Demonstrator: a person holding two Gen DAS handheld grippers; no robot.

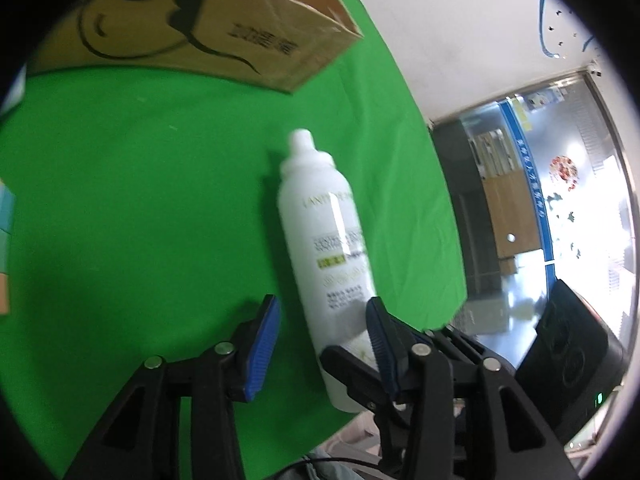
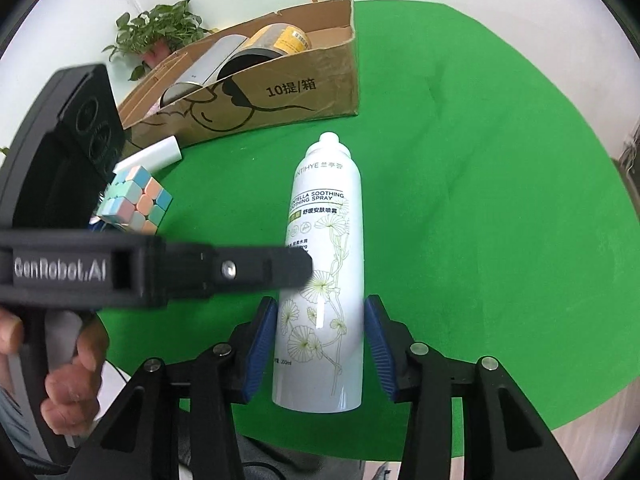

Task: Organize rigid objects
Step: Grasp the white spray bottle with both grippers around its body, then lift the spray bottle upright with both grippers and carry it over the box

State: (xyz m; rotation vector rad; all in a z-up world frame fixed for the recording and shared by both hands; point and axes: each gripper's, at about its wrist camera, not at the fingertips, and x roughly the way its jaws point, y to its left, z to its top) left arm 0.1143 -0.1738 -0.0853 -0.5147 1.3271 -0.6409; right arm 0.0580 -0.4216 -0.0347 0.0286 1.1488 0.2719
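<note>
A white spray bottle [image 2: 320, 240] with a green flower print lies lengthwise between the blue pads of my right gripper [image 2: 320, 340], nozzle pointing away. Both pads press on its lower body. In the left wrist view the same bottle [image 1: 324, 232] runs between the fingers of my left gripper [image 1: 324, 308]. The right-hand pad touches it, and green cloth shows between the left-hand pad and the bottle. One finger of the left gripper [image 2: 260, 268] reaches in from the left and meets the bottle's side. A hand [image 2: 68, 384] holds that gripper's handle.
A cardboard box [image 2: 280, 92] holding two cans stands at the back of the green cloth [image 2: 480, 200]. A pastel puzzle cube [image 2: 136, 204] and a white tube [image 2: 156, 156] lie left of the bottle. A potted plant [image 2: 156, 28] stands behind. The table edge runs close on the right.
</note>
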